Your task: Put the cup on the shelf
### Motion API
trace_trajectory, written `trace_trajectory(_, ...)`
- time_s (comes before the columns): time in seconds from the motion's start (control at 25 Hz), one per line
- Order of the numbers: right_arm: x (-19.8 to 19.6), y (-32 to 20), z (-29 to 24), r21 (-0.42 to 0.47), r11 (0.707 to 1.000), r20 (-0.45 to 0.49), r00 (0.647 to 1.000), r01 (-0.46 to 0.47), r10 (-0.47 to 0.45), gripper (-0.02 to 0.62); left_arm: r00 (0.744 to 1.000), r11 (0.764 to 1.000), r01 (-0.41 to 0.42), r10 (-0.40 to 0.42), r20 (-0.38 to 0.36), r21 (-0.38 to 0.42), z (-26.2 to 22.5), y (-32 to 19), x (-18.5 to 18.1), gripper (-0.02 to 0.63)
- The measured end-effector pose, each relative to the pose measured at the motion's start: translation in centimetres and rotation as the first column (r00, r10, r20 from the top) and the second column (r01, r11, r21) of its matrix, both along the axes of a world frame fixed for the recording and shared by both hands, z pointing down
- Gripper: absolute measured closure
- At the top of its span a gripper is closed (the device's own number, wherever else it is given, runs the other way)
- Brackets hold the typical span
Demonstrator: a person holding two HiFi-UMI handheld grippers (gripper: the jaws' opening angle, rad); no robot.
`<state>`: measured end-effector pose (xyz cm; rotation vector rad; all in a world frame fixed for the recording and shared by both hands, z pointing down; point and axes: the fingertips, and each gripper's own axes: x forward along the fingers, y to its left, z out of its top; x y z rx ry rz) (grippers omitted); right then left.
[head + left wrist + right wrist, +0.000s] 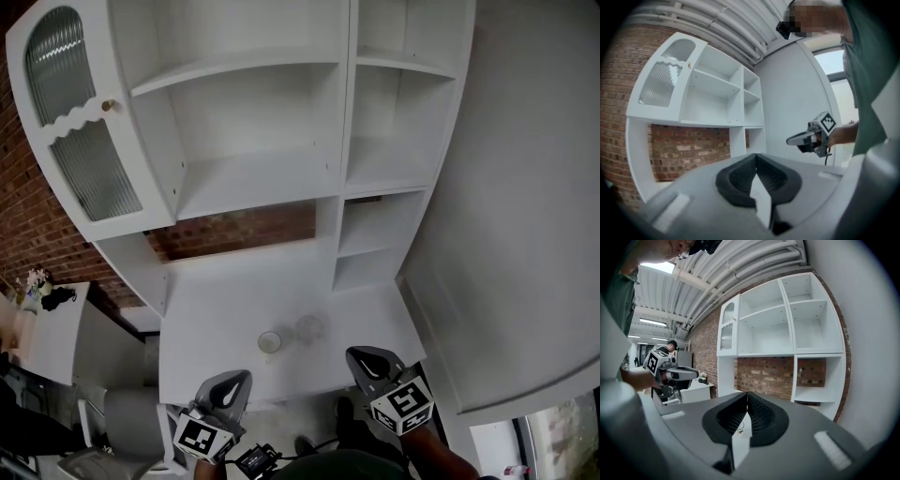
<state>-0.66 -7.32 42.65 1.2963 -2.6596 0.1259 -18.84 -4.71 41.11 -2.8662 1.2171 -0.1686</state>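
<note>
Brick-walled room with a pale side wall, ceiling pipes and a side table.
A red brick wall [234, 230] is seen at the back and left, and a plain pale wall [525, 187] at the right. White pipes [740, 268] and strip lights [652, 322] are fixed along the ceiling. A low white table [47, 328] is set at the left, with flowers [36, 279] and a dark object [58, 298] on it. A person [671, 346] in a cap is seen far back.

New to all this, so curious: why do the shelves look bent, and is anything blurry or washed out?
Head view: wide lens bows the shelf unit; the clear cup nearly fades into the white counter. Left gripper view: fisheye, black corners, window blown out, the left gripper up close soft. Right gripper view: same curving, ceiling light glares.
</note>
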Motion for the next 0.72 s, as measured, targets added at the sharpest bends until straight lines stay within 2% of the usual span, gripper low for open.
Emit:
trace_trajectory(0.52,-0.9,-6.1,6.9,-0.082,0.994,-0.039,0.997,0.068,-0.072,0.577,0.992,0.992,0.122,-0.121,0.026,-0.04,2.3,-3.4,-0.6,0.604)
trace_trajectory(0.72,-1.1,-8.2,10.4,-0.109,0.991,-0.08,0.993,0.076,-0.085,0.569,0.99,0.989,0.135,-0.133,0.035,-0.061,3.9,-4.4,-0.1,0.604)
